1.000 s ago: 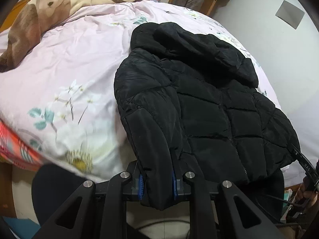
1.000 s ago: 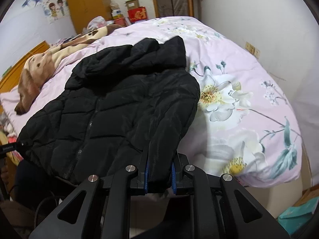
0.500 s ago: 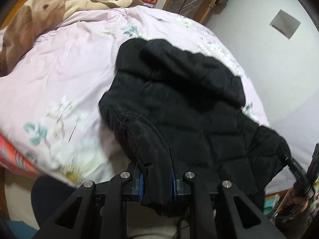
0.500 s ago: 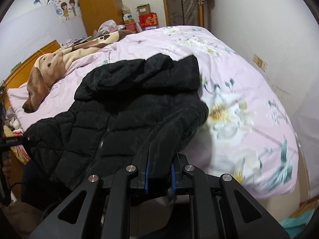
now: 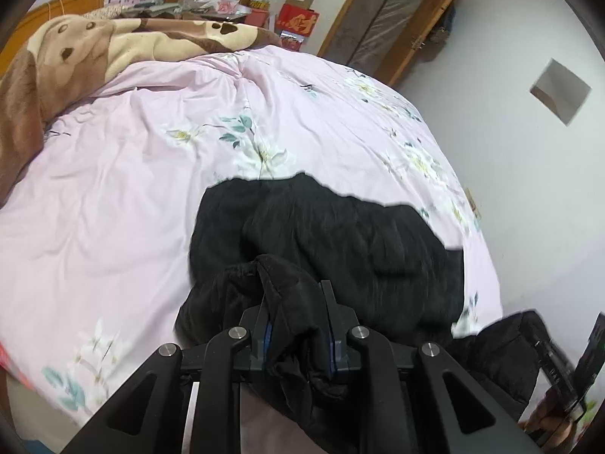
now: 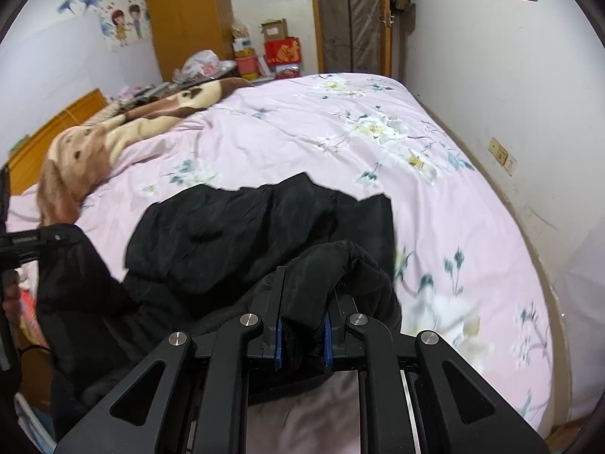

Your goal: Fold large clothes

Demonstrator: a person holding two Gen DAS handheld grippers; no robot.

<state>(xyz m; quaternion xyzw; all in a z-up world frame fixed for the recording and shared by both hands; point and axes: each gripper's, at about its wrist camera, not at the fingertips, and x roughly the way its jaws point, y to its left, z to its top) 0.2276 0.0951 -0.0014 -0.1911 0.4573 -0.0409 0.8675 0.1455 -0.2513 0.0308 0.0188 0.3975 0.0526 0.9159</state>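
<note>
Closest to the cameras, at the near edge of the black puffer jacket (image 5: pixel 340 242), both grippers are clamped on cloth. The left gripper (image 5: pixel 297 325) has a bunched fold of the jacket's edge pinched between its blue-padded fingers (image 5: pixel 267 335), w/ the fabric humping up above the jaws and spilling down below them. The right gripper (image 6: pixel 301 335) grips a thick rolled wad of the same jacket the same way (blue pads pressed in on both sides).

Past the grippers the jacket lies across the near part of the pink floral quilt (image 5: pixel 151 174) on the bed, its far edge a ragged, motion-blurred line. In the right wrist view the jacket (image 6: pixel 242 234) runs off to the left of the right gripper, where one part hangs down over the bed's near edge; a black handle w/ a person's hand (image 6: pixel 11 295) around it shows at that frame's left border. In the left wrist view another hanging part of the jacket sits low right, next to a hand (image 5: pixel 548 416) on a black device.

Beyond the jacket, the quilt is bare pink w/ flower prints. Farther back, left of the jacket, lies a brown and cream blanket (image 5: pixel 94 49) w/ bear faces. Behind the bed: a red box (image 6: pixel 281 51), cardboard boxes, a plastic bag, an orange wardrobe (image 6: pixel 189 15) and a wooden door frame (image 6: pixel 351 15).
</note>
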